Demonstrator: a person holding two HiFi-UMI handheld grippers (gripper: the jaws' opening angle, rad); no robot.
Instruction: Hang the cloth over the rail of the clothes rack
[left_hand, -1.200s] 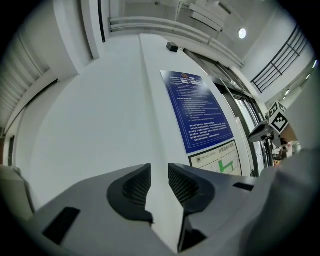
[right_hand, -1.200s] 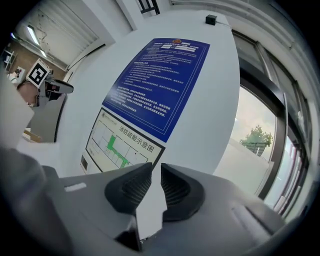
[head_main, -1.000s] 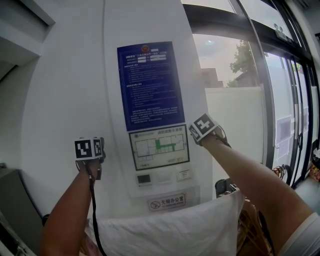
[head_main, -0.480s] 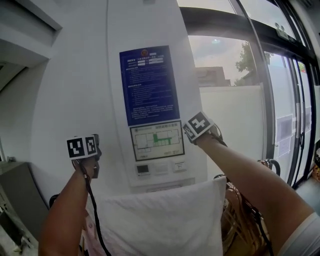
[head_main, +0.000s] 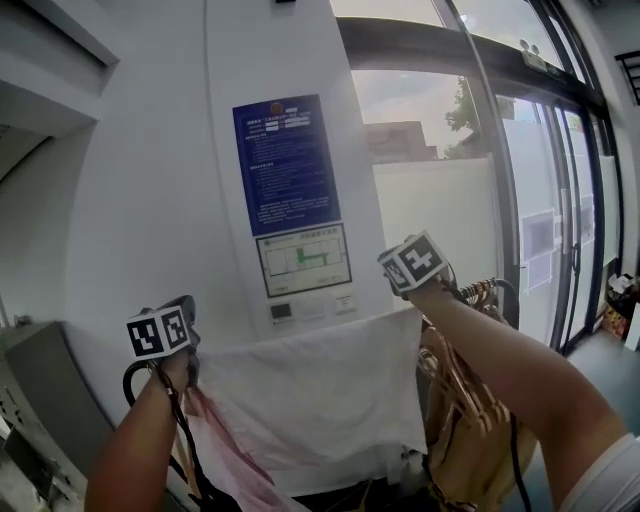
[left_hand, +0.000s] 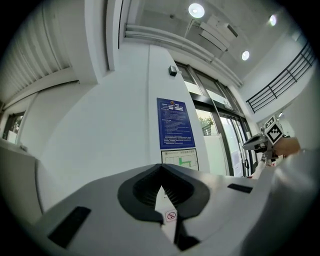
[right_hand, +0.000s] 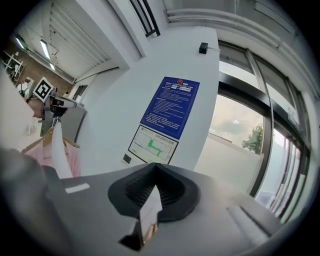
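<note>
I had both tongs clenched on nothing. The left gripper (left_hand: 161, 192) and right gripper (right_hand: 152, 195) each showed only background through the slit between shut jaws. The cloth (head_main: 310, 400) hung flat between and just below them. Its top edge ran crosswise from beside the left gripper up to under the right. That edge hid the rail, and I judged the cloth already draped over it. Each hand sat about equally near its corner, with hangers (head_main: 470, 300) crowding the right and a pink garment (head_main: 235, 455) the left.
</note>
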